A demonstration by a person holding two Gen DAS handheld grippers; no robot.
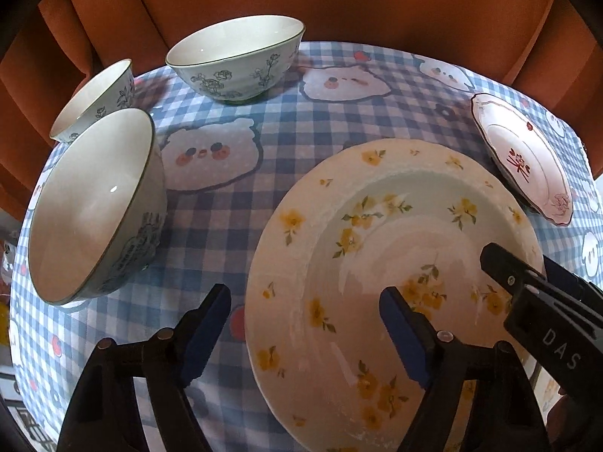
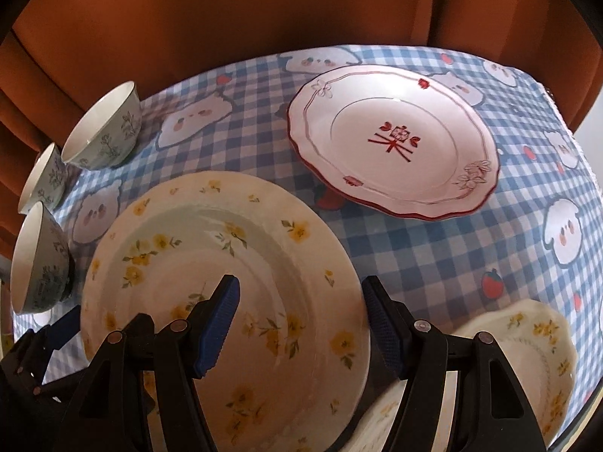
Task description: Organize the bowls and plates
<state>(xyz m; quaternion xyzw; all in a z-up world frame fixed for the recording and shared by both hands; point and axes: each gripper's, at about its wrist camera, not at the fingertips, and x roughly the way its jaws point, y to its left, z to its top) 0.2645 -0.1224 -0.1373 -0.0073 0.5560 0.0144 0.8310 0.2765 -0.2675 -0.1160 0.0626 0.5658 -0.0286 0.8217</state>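
Observation:
A large cream plate with yellow flowers (image 1: 358, 226) (image 2: 226, 233) lies flat on the blue checked tablecloth (image 1: 286, 128). My left gripper (image 1: 305, 324) is open and straddles the plate's left rim, one finger over the cloth, the other over the plate's well. At the opposite side my right gripper (image 2: 301, 320) is open across the right rim, one finger above the plate and one outside it. Each gripper shows in the other's view: the right gripper (image 1: 527, 282), the left gripper (image 2: 37, 342). Three floral bowls (image 1: 233, 56) (image 1: 94, 98) (image 1: 94, 203) stand at the left.
A white plate with a red rim (image 2: 395, 143) (image 1: 524, 158) sits at the back right. A scalloped yellow-flowered plate (image 2: 527, 358) lies at the near right corner. Orange curtains (image 2: 226, 19) hang just behind the table's far edge.

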